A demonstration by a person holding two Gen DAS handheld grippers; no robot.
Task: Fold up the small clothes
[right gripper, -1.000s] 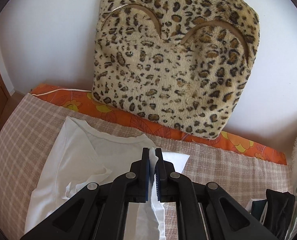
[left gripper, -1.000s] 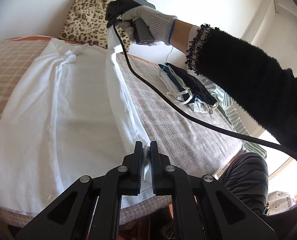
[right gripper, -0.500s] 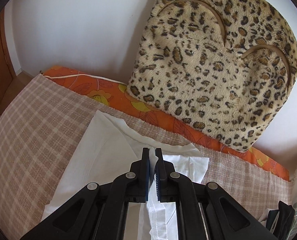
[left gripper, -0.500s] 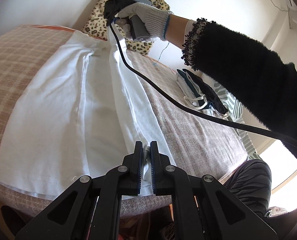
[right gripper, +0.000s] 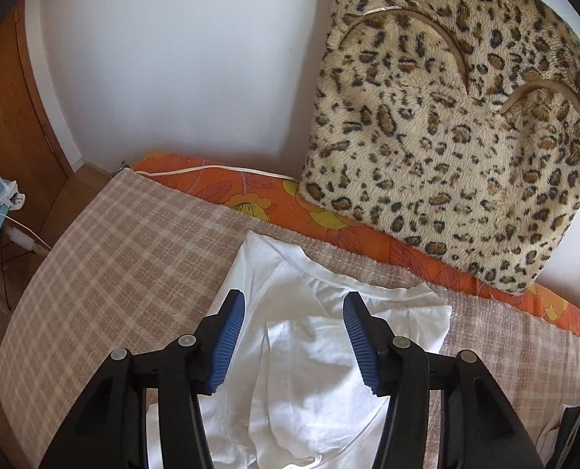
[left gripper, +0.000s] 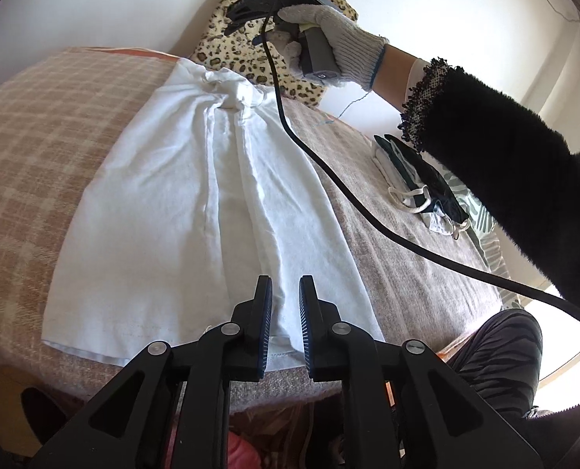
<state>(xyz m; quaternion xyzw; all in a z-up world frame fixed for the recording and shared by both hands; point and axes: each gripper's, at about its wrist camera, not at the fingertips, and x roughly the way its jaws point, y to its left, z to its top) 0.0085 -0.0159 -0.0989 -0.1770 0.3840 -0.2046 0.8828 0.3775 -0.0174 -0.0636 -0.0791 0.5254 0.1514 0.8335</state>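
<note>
A white shirt [left gripper: 196,211] lies flat on the checked bed cover [left gripper: 47,144], with its neck end near the spotty leopard cushion [right gripper: 458,125] by the wall. One side of the shirt is folded in over the middle, so it looks long and thin, which is probably the first fold. The left gripper [left gripper: 285,326] is low at the bottom hem. Its jaws are opening a little, and the cloth sits in the thin gap with the pads not pressing it, so it seems to be letting the hem go. The right gripper [right gripper: 294,346] hangs over the neck end, held by a gloved hand [left gripper: 329,45]. Its jaws are opening too, and nothing is between them; the folded sleeve lies below them on the shirt. A small pile of other clothes [left gripper: 419,179] waits off to the side, well apart from the shirt, likely so there is room to fold.
</note>
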